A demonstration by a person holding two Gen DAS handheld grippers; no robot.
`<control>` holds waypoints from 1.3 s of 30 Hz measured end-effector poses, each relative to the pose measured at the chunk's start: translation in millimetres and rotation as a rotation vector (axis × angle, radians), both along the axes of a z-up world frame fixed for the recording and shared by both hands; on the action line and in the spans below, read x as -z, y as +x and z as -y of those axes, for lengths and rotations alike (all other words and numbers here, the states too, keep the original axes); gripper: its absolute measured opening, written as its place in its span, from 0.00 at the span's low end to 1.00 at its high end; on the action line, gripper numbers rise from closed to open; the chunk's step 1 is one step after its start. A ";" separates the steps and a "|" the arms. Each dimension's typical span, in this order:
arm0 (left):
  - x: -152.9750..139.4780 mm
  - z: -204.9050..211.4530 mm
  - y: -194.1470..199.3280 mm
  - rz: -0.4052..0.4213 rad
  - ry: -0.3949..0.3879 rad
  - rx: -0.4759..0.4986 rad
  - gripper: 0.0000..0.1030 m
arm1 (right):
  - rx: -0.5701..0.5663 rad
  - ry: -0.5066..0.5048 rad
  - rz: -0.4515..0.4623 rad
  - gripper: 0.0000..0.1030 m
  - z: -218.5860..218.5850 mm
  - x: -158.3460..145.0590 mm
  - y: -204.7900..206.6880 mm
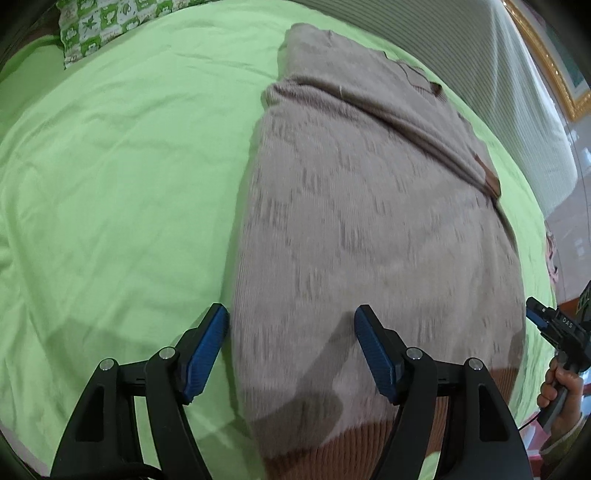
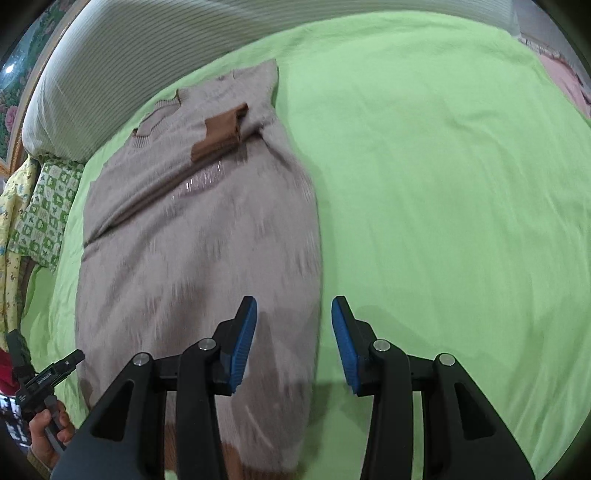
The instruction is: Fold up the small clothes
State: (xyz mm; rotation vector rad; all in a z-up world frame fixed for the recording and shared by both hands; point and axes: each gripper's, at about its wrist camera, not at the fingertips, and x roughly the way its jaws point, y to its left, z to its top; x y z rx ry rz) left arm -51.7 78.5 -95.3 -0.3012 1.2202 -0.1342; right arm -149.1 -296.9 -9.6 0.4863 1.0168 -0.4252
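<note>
Left wrist view: beige knitted sweater with brown ribbed hem and cuffs (image 1: 369, 221) lies lengthwise on light-green bed sheet (image 1: 110, 184), sleeves folded across chest. Left gripper (image 1: 291, 354) hovers over sweater's hem-end left edge, jaws spread wide, nothing between blue pads; one finger over sheet, other over knit. Right wrist view: right gripper (image 2: 293, 343) straddles sweater's opposite hem-end edge, jaws parted, empty. Green patterned pillow (image 1: 96, 26) beyond sweater's collar end, well apart.
</note>
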 end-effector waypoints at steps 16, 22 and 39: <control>8.8 -7.0 -80.1 -0.083 -0.125 0.074 0.78 | -0.138 0.234 0.024 0.42 -51.8 30.2 -89.6; 12.9 2.1 -98.3 -0.112 -0.155 0.092 0.78 | -0.167 0.277 0.031 0.42 -73.3 41.5 -92.6; -31.1 8.2 -99.5 0.050 -0.270 0.155 0.09 | -0.078 0.279 0.212 0.08 -61.5 -3.3 -133.3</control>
